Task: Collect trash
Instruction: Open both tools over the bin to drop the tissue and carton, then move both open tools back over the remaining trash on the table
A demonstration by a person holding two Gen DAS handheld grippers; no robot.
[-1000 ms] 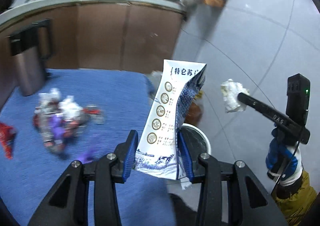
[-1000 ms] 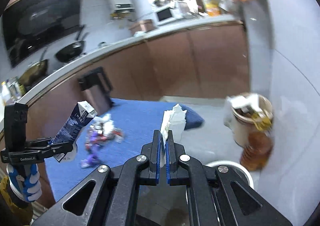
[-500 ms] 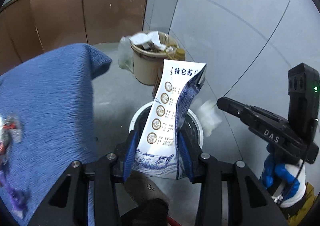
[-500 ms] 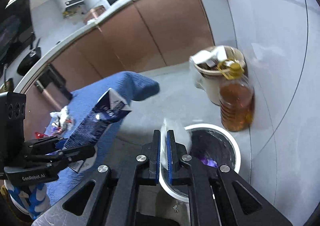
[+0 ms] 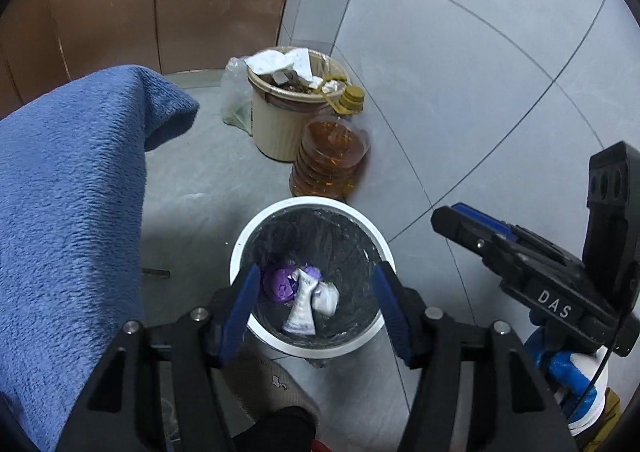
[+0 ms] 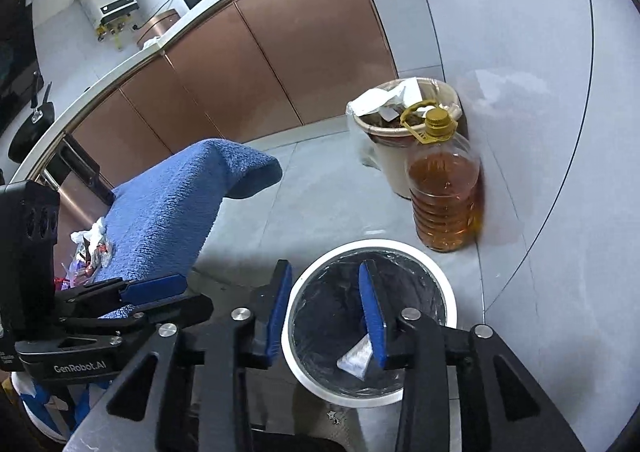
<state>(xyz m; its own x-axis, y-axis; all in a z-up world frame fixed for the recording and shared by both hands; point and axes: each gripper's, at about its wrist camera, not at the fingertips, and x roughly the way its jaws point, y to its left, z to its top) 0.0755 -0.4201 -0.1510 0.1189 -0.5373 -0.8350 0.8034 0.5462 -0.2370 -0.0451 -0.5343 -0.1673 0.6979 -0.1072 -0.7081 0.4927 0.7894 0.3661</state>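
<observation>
- Blue-padded left gripper (image 5: 316,302) hangs over the white bin (image 5: 240,248), its jaws opening, nothing between them.
- Right gripper (image 6: 326,304) does likewise, empty.
- Milk carton (image 5: 301,308) and tissue (image 5: 326,297), clamped a second ago, now lie in the bin's bottom.
- Remaining wrappers (image 6: 90,248) lie far left on the blue cloth (image 6: 168,204): likely light and crinkly, best pinched by a bunched fold.

Wrappers (image 5: 304,298) lie in the bin (image 5: 240,248), oil bottle (image 5: 330,162) just behind.
</observation>
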